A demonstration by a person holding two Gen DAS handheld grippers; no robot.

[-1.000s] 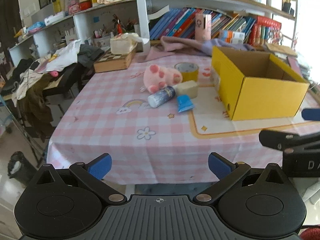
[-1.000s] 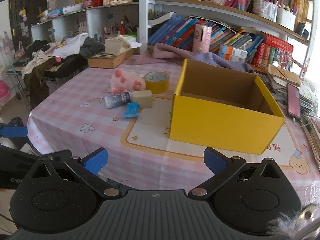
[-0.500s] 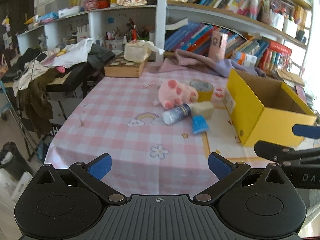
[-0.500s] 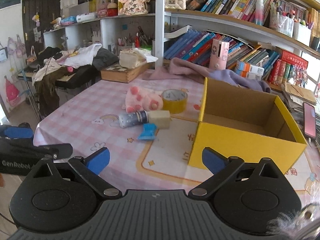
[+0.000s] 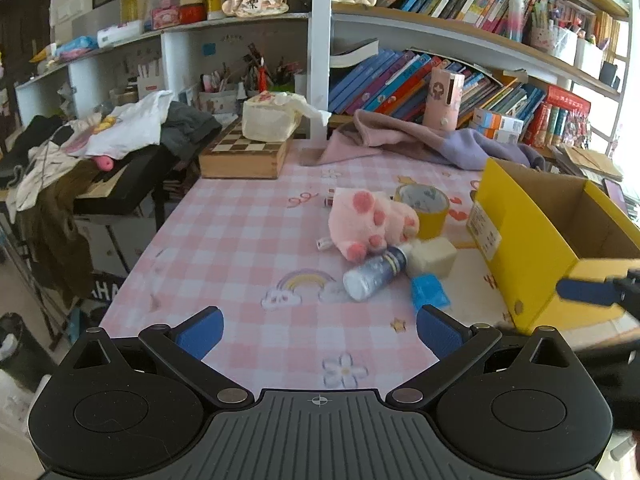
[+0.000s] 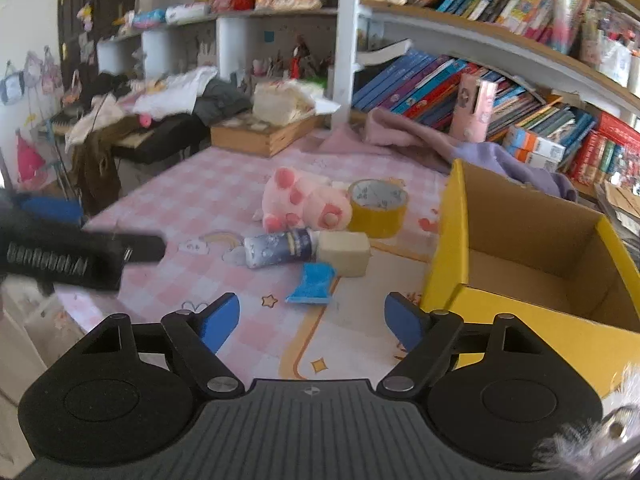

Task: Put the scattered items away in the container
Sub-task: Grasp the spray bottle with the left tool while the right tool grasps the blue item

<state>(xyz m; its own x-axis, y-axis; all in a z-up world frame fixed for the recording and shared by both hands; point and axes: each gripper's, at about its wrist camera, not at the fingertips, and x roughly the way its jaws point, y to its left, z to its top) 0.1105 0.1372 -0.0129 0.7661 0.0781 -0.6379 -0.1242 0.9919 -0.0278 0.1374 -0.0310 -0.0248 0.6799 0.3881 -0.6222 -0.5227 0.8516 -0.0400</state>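
yellow cardboard box (image 6: 532, 280), open-topped and showing nothing inside, is sitting at the right of the frame on the pink checked tablecloth (image 5: 240, 232). the scattered items are lying in a tight cluster at frame centre, just left of the box: a pink plush paw (image 6: 304, 200) is resting against a roll of yellow tape (image 6: 378, 208); in front of them a blue bottle (image 6: 280, 248) is lying on its side, its cap end touching a cream block (image 6: 346, 254); a small blue packet (image 6: 314, 284) is lying nearest the camera. right gripper (image 6: 312, 320), at lower centre, is closing its blue-padded jaws with nothing between them, over bare cloth just short of the packet. left gripper (image 5: 320, 330) is standing with jaws wide apart and empty, nearer the table's front edge. nothing is blocking the way from cluster to box. a wooden chessboard case (image 5: 244, 152) bearing a tissue box (image 5: 272, 118) is occupying the upper centre, crumpled pink and lilac cloth (image 5: 420, 142) is lying behind the box, and bookshelves (image 5: 460, 72) are filling the top of the frame.
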